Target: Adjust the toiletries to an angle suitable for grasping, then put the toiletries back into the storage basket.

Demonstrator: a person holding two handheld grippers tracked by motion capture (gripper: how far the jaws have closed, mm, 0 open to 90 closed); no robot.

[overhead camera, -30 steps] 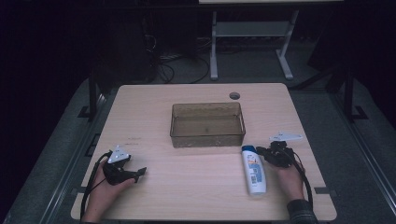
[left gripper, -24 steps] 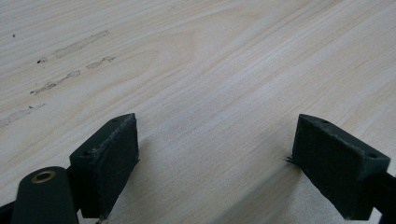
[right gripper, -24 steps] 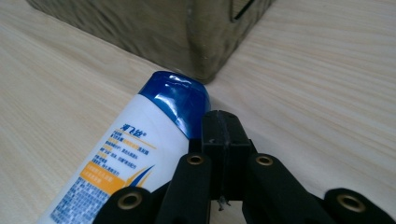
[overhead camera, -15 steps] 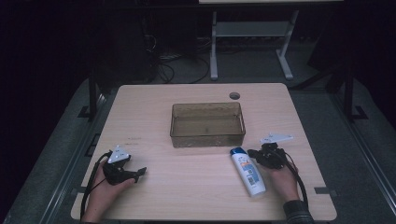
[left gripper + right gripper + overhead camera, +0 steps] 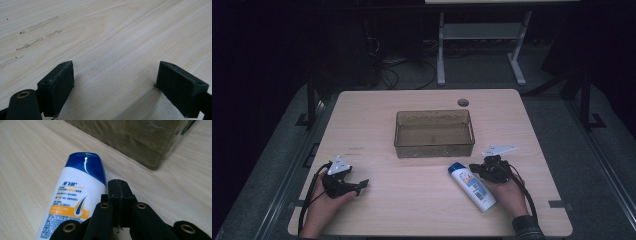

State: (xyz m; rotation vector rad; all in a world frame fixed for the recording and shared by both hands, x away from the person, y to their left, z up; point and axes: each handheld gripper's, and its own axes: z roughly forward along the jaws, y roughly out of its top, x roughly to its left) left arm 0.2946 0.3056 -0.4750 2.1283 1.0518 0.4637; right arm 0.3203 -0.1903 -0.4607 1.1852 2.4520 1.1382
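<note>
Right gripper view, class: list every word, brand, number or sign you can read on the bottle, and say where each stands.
"海飞丝": blue brand characters on the white front of the shampoo bottle, below its blue cap.
A blue and orange swoosh sign stands lower on the same label.
The small lines under the brand, and those on the orange band, are too blurred to read.
No numbers can be read.

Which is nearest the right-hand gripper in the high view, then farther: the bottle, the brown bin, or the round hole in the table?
1. Bottle: lying right beside the right gripper.
2. Brown bin: mid-table, just beyond.
3. Round hole: near the far edge.
</note>
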